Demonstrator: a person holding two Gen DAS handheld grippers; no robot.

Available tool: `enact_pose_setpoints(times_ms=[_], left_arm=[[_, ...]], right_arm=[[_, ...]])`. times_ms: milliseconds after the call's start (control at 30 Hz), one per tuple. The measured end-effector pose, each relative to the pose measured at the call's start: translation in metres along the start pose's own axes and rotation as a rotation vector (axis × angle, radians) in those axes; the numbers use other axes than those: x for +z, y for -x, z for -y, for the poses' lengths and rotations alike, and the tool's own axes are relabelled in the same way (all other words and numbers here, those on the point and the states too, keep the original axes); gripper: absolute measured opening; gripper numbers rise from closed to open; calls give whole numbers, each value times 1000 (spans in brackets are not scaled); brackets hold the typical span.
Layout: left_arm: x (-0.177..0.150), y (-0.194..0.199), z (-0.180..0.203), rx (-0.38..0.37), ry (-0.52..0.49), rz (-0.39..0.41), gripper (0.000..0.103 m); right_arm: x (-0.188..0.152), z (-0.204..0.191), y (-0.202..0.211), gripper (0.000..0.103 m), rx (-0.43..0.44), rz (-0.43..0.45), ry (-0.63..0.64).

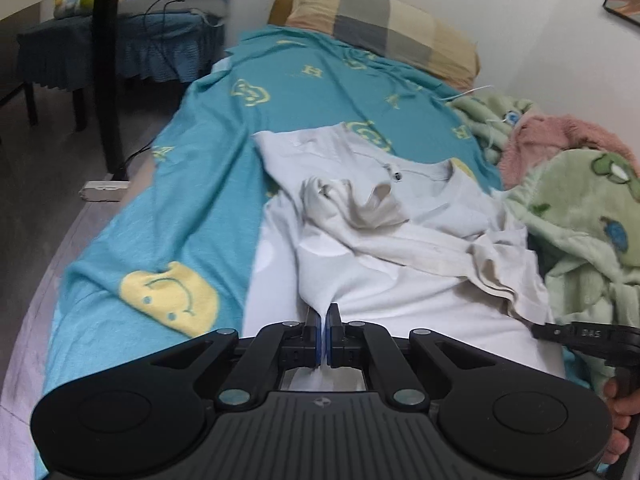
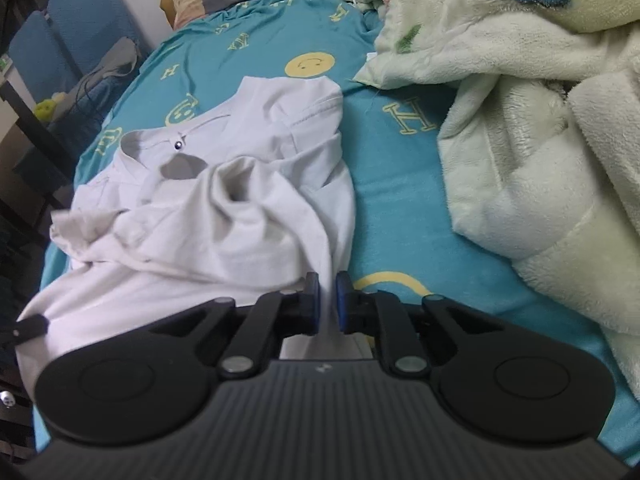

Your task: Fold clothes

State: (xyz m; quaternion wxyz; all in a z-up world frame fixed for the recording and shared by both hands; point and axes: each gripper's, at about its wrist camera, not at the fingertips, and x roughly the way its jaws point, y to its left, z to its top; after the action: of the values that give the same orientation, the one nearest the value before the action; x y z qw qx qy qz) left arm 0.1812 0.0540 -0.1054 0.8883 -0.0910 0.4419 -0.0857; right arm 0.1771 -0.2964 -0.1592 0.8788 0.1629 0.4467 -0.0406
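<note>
Evidently both grippers, left gripper (image 1: 324,320) and right gripper (image 2: 327,300), pinch the white shirt's (image 1: 400,296) six-o'clock hem to lift it for folding.

The white shirt (image 1: 400,288) is seen as smooth matt cloth, the green blanket (image 2: 520,152) as fluffy fleece.

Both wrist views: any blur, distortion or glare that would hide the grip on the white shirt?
Left wrist view: strong fisheye bending at the edges, slight motion blur on the bedsheet, yet the left gripper pinching the white shirt reads clearly. Right wrist view: softer overall, blanket hazy, right gripper on cloth visible. No glare in either.
</note>
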Motion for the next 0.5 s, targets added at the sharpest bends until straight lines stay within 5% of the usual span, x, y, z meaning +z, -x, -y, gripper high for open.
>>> enact_pose_setpoints(times_ms=[267,500], left_arm=[[-7,-15,4,51,-42,-40,4],[-7,-7,6,101,-42,-37,24]], right_arm=[[-1,-4,-2,12,-29,-6,28],[1,-6,3,12,-35,2,19]])
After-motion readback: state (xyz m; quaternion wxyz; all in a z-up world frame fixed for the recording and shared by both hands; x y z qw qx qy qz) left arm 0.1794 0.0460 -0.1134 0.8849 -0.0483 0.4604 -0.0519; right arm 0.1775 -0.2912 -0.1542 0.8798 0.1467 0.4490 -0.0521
